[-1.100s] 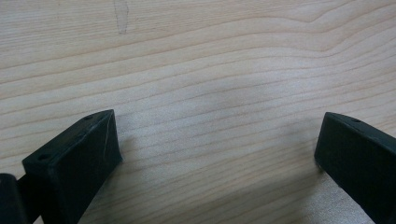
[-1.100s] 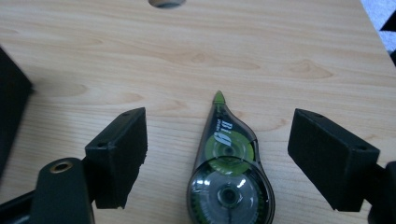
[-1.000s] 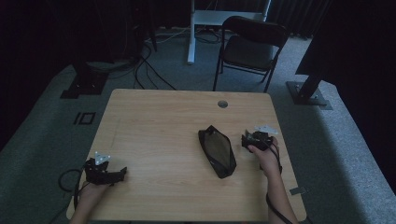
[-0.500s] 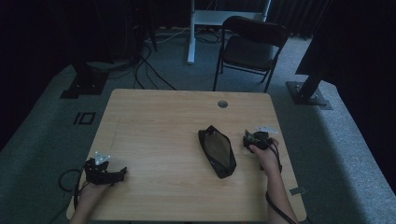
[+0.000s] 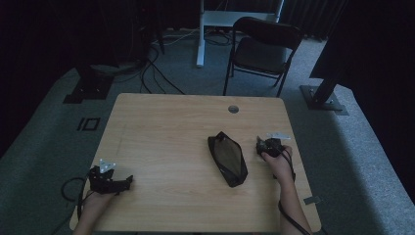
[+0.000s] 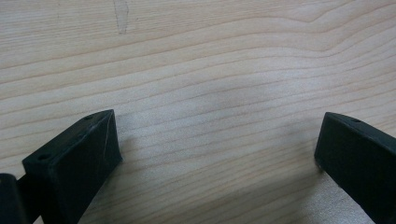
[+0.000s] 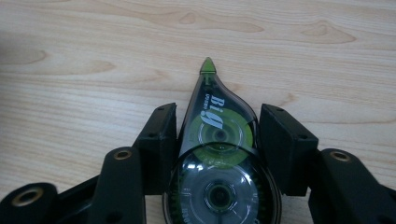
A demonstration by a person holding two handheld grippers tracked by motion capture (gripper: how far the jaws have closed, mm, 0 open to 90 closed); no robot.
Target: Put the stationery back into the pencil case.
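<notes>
Right tool (image 7: 217, 140) closing on the correction tape roller (image 7: 218, 158), jaws just narrowing.
Rounded casing could squirt forward across the counter (image 7: 93, 56).

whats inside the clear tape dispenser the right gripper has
Through the correction tape dispenser's clear shell: a green reel near the tip and a darker wheel behind it. Its rear end is cut off, hidden between the right gripper's arms.

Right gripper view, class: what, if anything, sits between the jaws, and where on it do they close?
A correction tape dispenser, its green tip pointing away. The right gripper has just been closing on its two flat-edged sides, near the middle of the body; firm pad contact cannot be told.
</notes>
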